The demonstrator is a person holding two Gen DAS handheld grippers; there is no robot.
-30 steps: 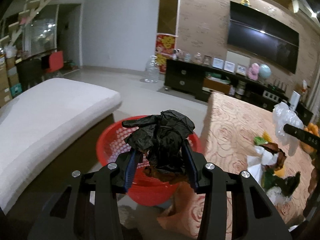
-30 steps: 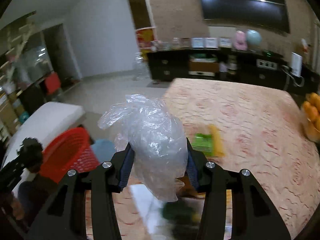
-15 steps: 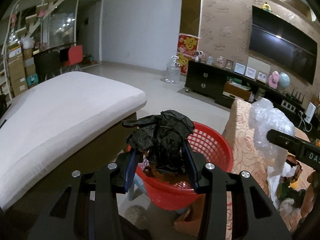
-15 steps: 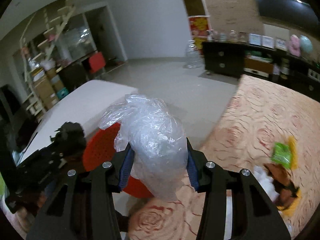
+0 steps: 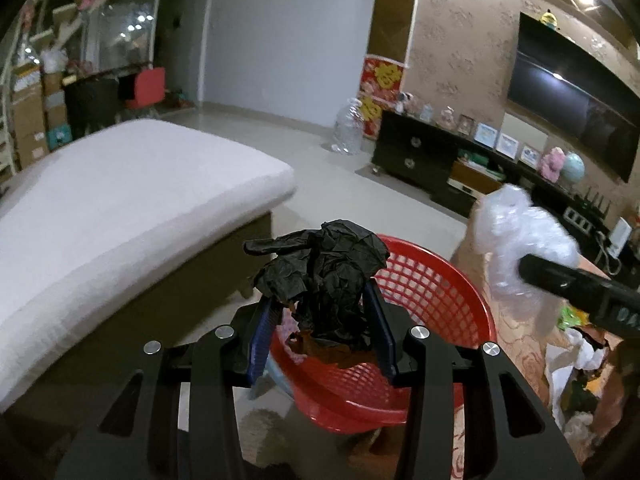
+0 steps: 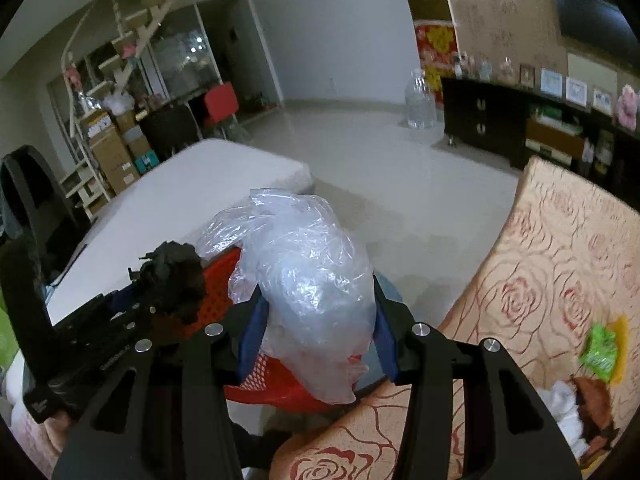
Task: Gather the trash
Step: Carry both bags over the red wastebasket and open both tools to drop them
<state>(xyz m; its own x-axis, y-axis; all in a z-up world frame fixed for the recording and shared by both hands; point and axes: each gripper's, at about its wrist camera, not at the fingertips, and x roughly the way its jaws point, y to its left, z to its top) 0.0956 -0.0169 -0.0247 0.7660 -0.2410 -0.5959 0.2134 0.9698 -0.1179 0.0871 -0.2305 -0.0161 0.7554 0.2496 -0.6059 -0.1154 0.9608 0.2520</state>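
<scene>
My left gripper (image 5: 320, 320) is shut on a crumpled black wad of trash (image 5: 324, 276) with a brown scrap hanging under it. It hovers over the near rim of a red mesh basket (image 5: 432, 300) on the floor. My right gripper (image 6: 316, 328) is shut on a crumpled clear plastic bag (image 6: 308, 292). That bag (image 5: 520, 240) also shows at the right of the left wrist view, above the basket's far side. In the right wrist view the basket (image 6: 280, 380) lies mostly hidden behind the bag, and the left gripper's black wad (image 6: 176, 276) is at left.
A white cushioned bench (image 5: 120, 200) stands left of the basket. A table with a rose-patterned cloth (image 6: 560, 260) sits at right, bearing a green wrapper (image 6: 600, 352) and more scraps (image 6: 588, 404). A dark TV cabinet (image 5: 432, 160) and a water bottle (image 5: 348, 128) stand farther back.
Both grippers have swung left from the table toward the basket, each keeping its load. The basket now lies under both, and the clear bag has come closer to it.
</scene>
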